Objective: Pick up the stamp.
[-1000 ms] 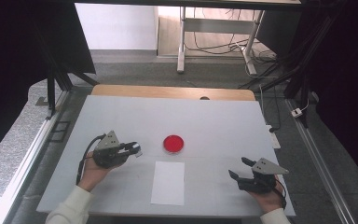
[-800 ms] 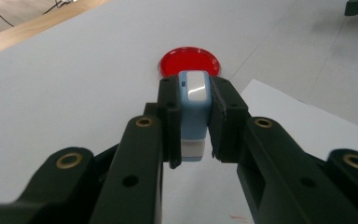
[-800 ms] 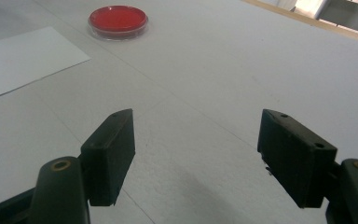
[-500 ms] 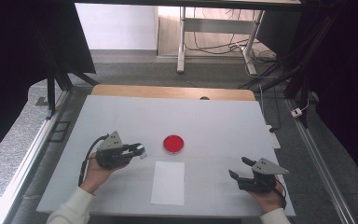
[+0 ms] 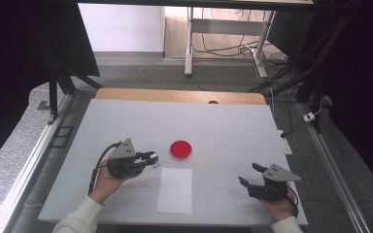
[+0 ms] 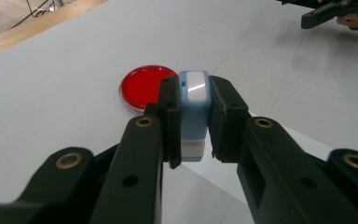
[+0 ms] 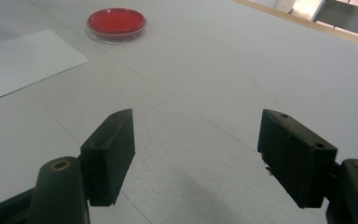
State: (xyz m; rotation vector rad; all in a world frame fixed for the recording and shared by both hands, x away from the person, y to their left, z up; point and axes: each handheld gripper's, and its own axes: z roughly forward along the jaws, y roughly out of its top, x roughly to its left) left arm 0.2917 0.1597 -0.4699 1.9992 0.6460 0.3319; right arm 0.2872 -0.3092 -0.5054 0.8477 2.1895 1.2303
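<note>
Blue block (image 6: 193,107), base perhaps jaw-hidden

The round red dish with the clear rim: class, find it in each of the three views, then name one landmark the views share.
High view: the round red dish with the clear rim sits mid-table, just beyond the white paper sheet.
Left gripper view: the dish lies centre-left, partly behind the left tool shut on a small blue-and-white block.
Right gripper view: the dish is upper left.
Shared landmark: the paper sheet.
</note>
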